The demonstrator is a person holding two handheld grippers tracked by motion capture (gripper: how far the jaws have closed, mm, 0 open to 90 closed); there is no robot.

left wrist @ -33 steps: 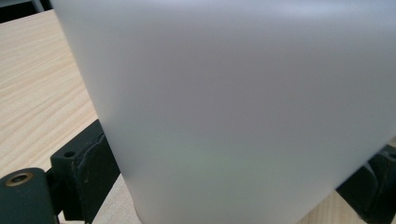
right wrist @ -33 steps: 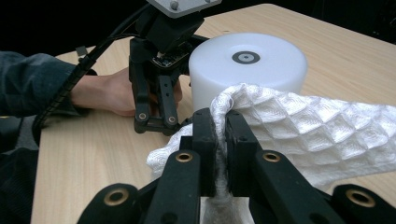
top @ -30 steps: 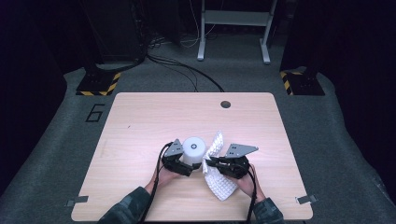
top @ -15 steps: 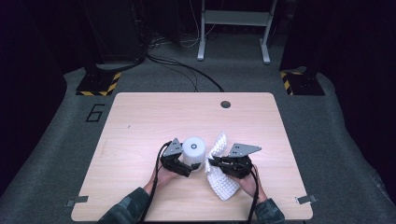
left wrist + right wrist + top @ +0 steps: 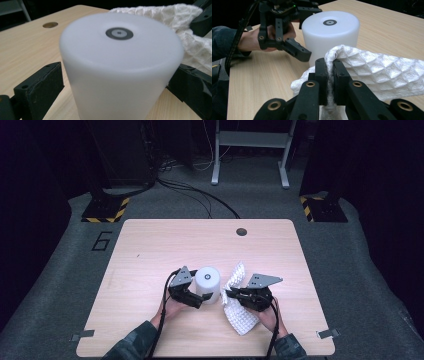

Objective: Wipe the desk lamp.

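A white cylinder [image 5: 207, 279] with a small grey ring on top stands upright on the wooden table [image 5: 150, 250]. My left gripper [image 5: 202, 292] reaches in from its left. The jaws have just been opening and now stand wide on either side of the cylinder [image 5: 120, 67], close to its wall without squeezing it. To its right lies a white waffle-weave cloth [image 5: 239, 317]. My right gripper [image 5: 231, 296] is shut on a fold of the cloth [image 5: 374, 67], and the pinched edge is lifted beside the cylinder [image 5: 330, 32]. In the right gripper view, the left gripper [image 5: 310, 33] is beyond the cloth.
A round cable hole [image 5: 241, 231] sits near the table's far edge. On the floor behind are black stands with yellow-black striped feet [image 5: 105, 211], cables [image 5: 200, 195] and a metal frame [image 5: 250, 150]. Bare tabletop stretches to the left, right and far side.
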